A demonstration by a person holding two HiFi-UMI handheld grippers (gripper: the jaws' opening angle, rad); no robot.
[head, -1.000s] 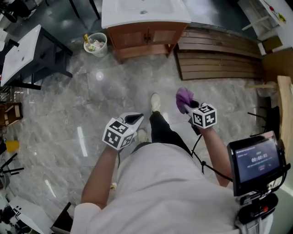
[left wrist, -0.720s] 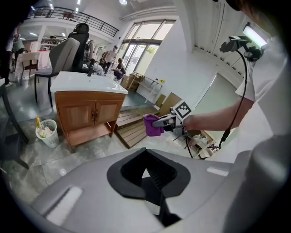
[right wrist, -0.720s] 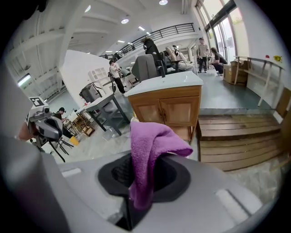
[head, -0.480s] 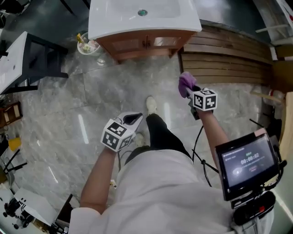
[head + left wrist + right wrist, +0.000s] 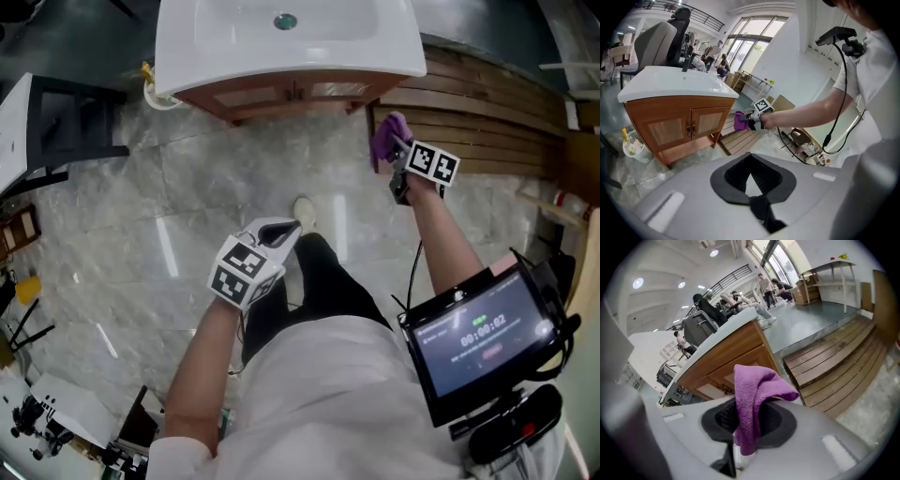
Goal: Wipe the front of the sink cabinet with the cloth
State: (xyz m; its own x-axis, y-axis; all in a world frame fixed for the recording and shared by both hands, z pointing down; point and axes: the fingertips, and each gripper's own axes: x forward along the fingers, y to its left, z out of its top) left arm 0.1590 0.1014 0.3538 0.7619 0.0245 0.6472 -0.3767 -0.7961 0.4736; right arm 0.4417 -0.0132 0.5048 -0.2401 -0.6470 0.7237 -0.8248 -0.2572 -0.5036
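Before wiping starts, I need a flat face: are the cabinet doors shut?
Shut. Both doors of the sink cabinet lie flush with its front, handles meeting at the middle.

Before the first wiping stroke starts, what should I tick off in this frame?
1. Cloth clamped in the right gripper: ok.
2. Left gripper shut with nothing in it: ok.
3. Doors on the cabinet front closed: ok.
4. Cloth touching the cabinet front: not ok; it is held apart from it, near its right end.
5. Where the cabinet front is dirty: cannot tell.
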